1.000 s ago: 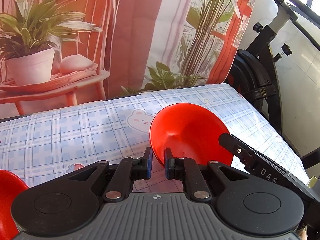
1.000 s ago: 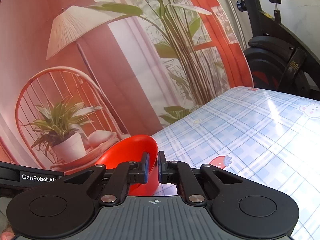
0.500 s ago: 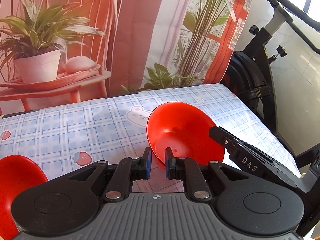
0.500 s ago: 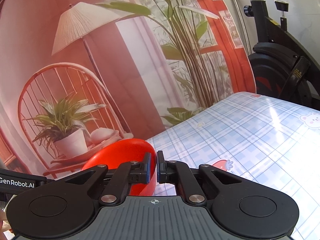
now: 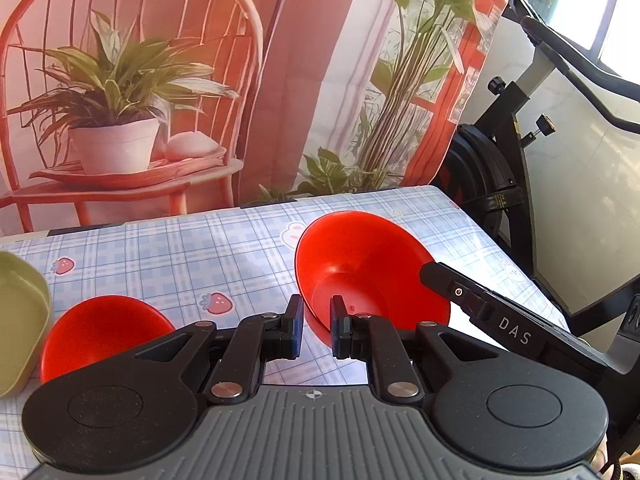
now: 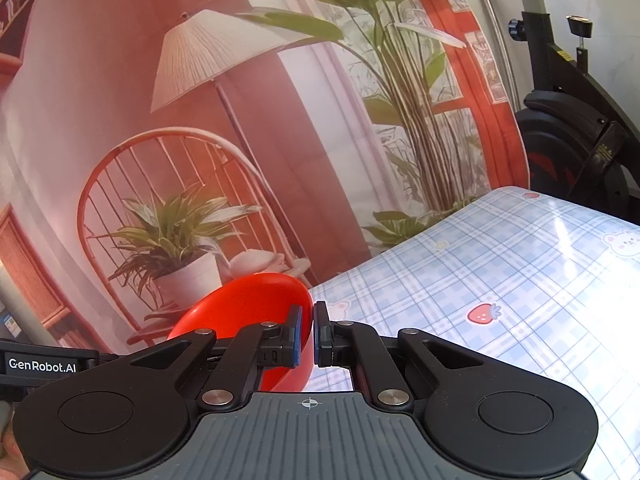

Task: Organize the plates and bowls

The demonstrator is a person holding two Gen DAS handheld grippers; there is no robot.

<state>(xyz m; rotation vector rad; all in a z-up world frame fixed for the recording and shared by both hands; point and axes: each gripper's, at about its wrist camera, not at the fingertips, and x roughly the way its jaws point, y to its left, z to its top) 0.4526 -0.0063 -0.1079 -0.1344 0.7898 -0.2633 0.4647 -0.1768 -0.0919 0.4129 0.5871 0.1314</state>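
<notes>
Both grippers hold one red bowl. In the left wrist view the red bowl (image 5: 372, 268) tilts above the table, and my left gripper (image 5: 316, 330) is shut on its near rim. The right gripper's black body (image 5: 500, 320) reaches the bowl's right side. In the right wrist view my right gripper (image 6: 307, 332) is shut on the rim of the same red bowl (image 6: 244, 304). A second red bowl (image 5: 100, 332) rests on the table at lower left, next to a green dish (image 5: 20, 320).
The table carries a blue plaid cloth (image 5: 180, 256) with strawberry and bear prints. A printed backdrop (image 5: 160, 80) hangs behind the table's far edge. A black exercise bike (image 5: 520, 160) stands beyond the right edge.
The held bowl has been carried left over the table. The second red bowl has come fully into the left wrist view, and the green dish has appeared at its left edge.
</notes>
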